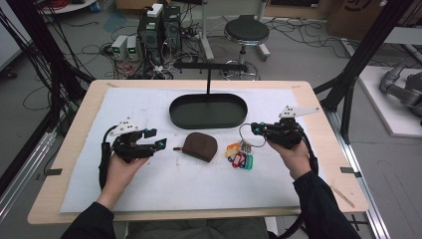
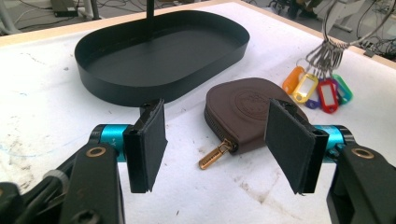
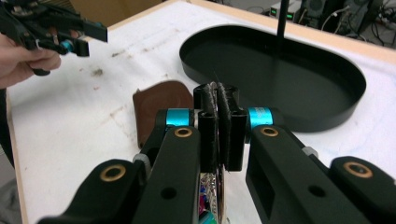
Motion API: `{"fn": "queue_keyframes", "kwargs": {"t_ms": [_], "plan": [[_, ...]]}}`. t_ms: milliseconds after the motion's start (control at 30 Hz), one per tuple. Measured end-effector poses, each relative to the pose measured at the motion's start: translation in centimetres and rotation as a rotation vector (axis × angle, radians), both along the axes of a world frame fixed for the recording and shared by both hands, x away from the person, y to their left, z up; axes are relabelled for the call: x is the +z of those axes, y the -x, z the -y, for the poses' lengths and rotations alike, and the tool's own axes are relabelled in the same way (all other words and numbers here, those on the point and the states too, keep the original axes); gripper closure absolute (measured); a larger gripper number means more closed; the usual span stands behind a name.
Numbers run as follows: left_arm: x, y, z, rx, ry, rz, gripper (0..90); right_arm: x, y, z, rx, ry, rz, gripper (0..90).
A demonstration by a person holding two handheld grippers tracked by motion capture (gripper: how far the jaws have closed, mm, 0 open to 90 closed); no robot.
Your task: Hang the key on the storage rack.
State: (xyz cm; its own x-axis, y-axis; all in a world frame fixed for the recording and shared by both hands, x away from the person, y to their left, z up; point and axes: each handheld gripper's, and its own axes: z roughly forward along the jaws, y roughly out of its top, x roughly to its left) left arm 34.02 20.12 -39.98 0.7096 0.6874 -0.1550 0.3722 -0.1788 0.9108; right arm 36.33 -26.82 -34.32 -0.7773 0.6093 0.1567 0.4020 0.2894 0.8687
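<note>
Left gripper [image 1: 160,145] sits over the white mat [image 1: 149,107] at the table's left, jaws standing apart with nothing between the pads; in the left gripper view the pads [image 2: 152,140] frame bare mat.

Just right of it lies a brown leather pouch [image 1: 200,146], flat on the mat, zip side toward the left gripper, brass zip pull [image 2: 214,156] sticking out at its near corner. A round embossed stamp shows on the pouch face; the lettering is too faint to read.

Behind the pouch, a black oval tray [image 1: 208,110] with a thin upright post at its back rim.

Right of the pouch, a key bunch [image 1: 241,154] with coloured plastic tags in orange, yellow, red, green and blue rests on the mat. The tags' paper windows look blank. Its big wire ring [image 1: 250,134] rises toward the right gripper [image 1: 255,128].

Right gripper: jaws pressed together, clamped on the wire ring, thin wire visible between the pads in the right gripper view.
</note>
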Motion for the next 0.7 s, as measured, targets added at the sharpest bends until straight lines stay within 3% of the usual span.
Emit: {"fn": "queue_keyframes", "kwargs": {"t_ms": [300,700], "plan": [[0.0,0.4,-0.4,0.007,-0.006,0.008,37.8,2.7,-1.0,-1.0,0.024,-0.01,0.052,87.6],[-0.2,0.6,-0.6,0.004,-0.014,0.011,34.4,6.0,-3.6,-1.9,0.035,-0.023,0.121,87.7]]}}
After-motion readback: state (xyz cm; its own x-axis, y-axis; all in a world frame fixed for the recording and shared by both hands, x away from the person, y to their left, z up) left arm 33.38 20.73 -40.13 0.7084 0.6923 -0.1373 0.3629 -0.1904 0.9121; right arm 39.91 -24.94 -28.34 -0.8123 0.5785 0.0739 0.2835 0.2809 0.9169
